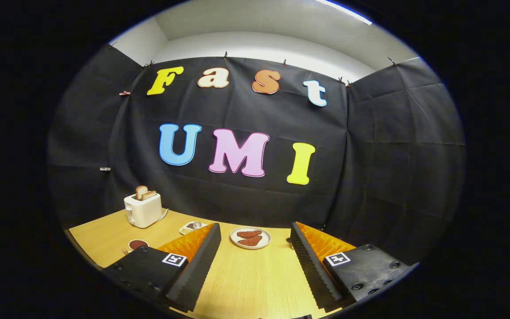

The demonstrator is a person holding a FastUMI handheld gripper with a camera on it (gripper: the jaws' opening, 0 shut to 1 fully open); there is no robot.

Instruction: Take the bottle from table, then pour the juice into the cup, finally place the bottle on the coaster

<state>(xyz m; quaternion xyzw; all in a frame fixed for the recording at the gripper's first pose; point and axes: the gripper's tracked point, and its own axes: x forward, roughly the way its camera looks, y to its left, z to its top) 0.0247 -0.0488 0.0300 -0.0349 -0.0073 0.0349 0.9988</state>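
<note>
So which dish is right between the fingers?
The white plate with two reddish-brown pieces, just ahead of the open gripper. The small dish sits by the toaster.

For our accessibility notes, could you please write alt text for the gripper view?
The gripper hovers over a wooden table, its fingers open with nothing between them. Beyond them sits a plate of sausages; farther off beside one finger stand a white toaster with toast, a cup of dark liquid and a small dish.
</note>
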